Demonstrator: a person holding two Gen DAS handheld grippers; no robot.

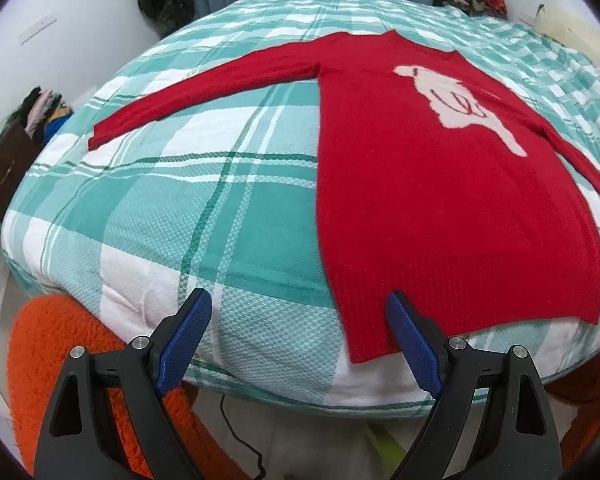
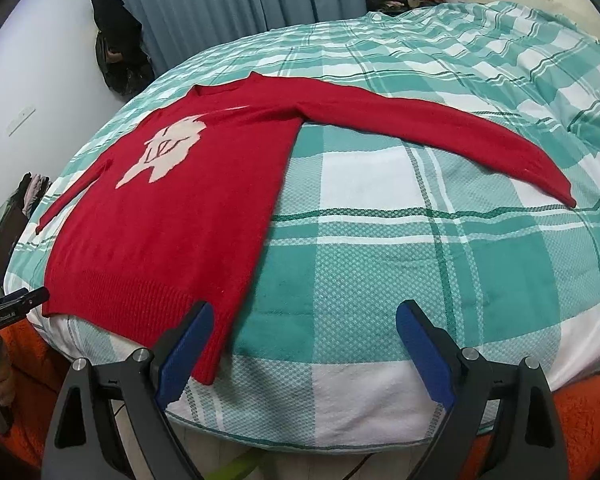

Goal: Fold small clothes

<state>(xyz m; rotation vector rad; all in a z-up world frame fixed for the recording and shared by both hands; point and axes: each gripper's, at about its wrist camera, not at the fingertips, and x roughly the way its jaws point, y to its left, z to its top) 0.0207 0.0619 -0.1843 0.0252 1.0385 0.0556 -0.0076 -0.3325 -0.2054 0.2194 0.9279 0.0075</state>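
1. One red sweater lay flat, face up, on the green plaid bedspread, hem at the near edge and both sleeves spread wide; it looked laid out ready for folding.
2. Two grippers: the left gripper and right gripper both stood spread wide, pinching nothing.
3. Each hung just over a hem corner, likely staged for a two-handed fold.
4. No fold had been made yet.
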